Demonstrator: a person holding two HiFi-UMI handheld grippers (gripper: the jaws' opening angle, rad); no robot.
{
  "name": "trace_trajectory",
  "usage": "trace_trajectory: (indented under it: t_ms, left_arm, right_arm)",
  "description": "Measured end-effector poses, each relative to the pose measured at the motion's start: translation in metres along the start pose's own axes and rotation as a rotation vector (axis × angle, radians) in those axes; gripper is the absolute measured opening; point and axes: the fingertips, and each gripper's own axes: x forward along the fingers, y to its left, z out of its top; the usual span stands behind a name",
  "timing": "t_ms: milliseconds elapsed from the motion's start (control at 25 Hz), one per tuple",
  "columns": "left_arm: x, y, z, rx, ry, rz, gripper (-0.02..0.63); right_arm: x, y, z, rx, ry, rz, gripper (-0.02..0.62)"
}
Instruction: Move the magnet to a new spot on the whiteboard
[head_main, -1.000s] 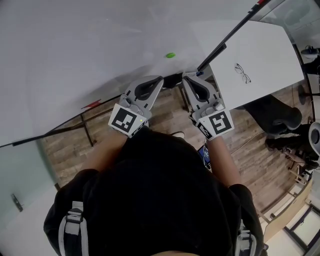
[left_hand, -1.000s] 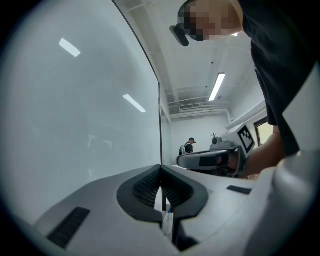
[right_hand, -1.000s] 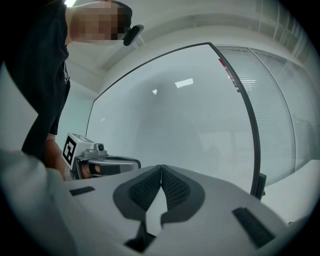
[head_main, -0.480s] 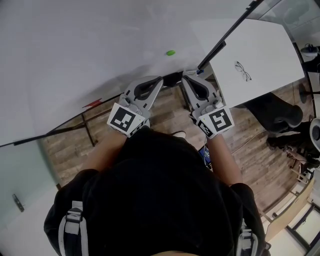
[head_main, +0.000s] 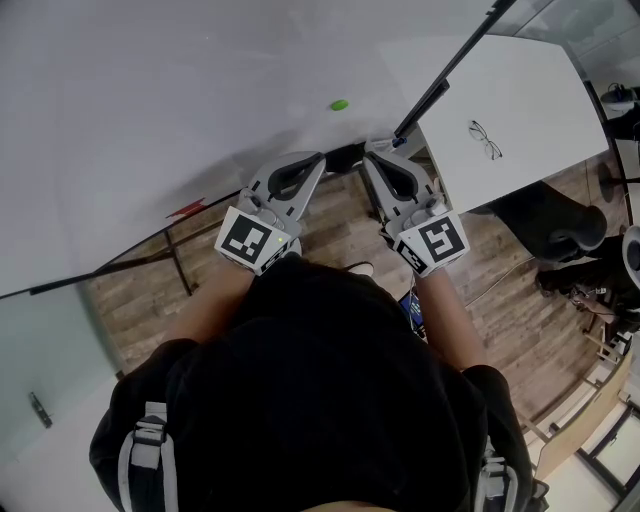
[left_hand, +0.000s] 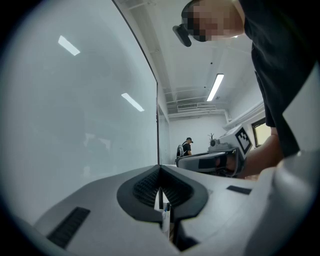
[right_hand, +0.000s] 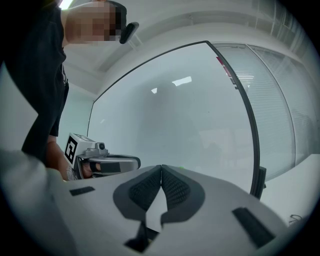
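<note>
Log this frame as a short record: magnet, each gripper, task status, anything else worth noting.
magnet: green magnet on the whiteboard, nothing touching it
left gripper: jaws together, empty, apart from the magnet
right gripper: jaws together, empty, apart from the magnet
task status: magnet not yet gripped
other: glasses lying on the white table to the right

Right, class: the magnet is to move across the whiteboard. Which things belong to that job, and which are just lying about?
Job: small round green magnet; large white whiteboard; left gripper; right gripper.
Lying about: wire-framed spectacles; white table.
</note>
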Motion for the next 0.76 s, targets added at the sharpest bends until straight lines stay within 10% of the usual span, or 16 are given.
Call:
trace_trajectory:
  t_ms: [760]
  left_arm:
    - [0.0014,0.0027,0.0028,0.002,-0.007,0.004,0.002]
  right_arm:
    - [0.0024,-0.0025,0.0014,-0.002,-0.002,-0.005,0.002]
